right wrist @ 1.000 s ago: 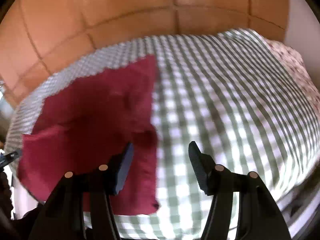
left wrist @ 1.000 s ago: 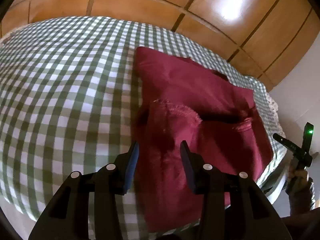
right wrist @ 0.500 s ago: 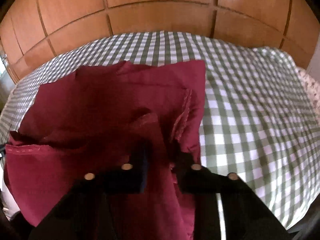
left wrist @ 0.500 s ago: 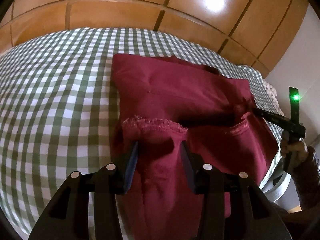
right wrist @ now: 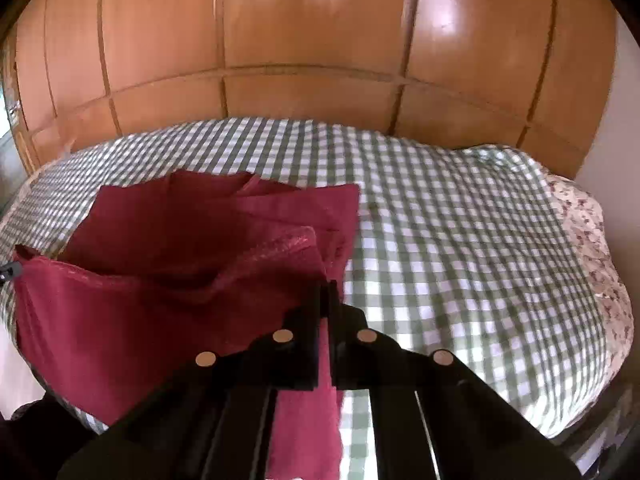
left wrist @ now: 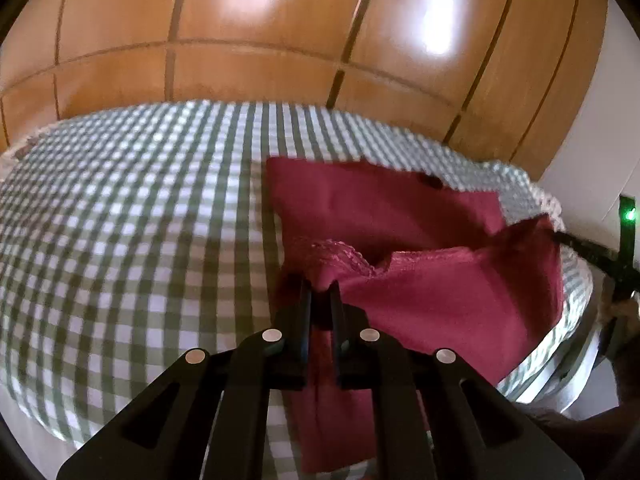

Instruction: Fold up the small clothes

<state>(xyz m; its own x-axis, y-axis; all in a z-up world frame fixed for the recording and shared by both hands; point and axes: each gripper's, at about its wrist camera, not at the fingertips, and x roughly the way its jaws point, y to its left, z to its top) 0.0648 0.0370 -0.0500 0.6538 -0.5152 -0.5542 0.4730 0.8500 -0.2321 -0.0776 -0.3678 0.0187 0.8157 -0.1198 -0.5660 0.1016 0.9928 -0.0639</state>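
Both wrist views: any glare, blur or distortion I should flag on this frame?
Left wrist view: bright glare patches on the wooden panels; checked cloth smeared by blur; fisheye bends the panel seams. Right wrist view: softer glare on the panels, the maroon garment slightly soft, edges vignetted black.

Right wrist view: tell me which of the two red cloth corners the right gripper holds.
The near right corner of the red cloth, pinched shut in the right gripper. The near left corner sits at the picture's left edge, held by the left gripper.
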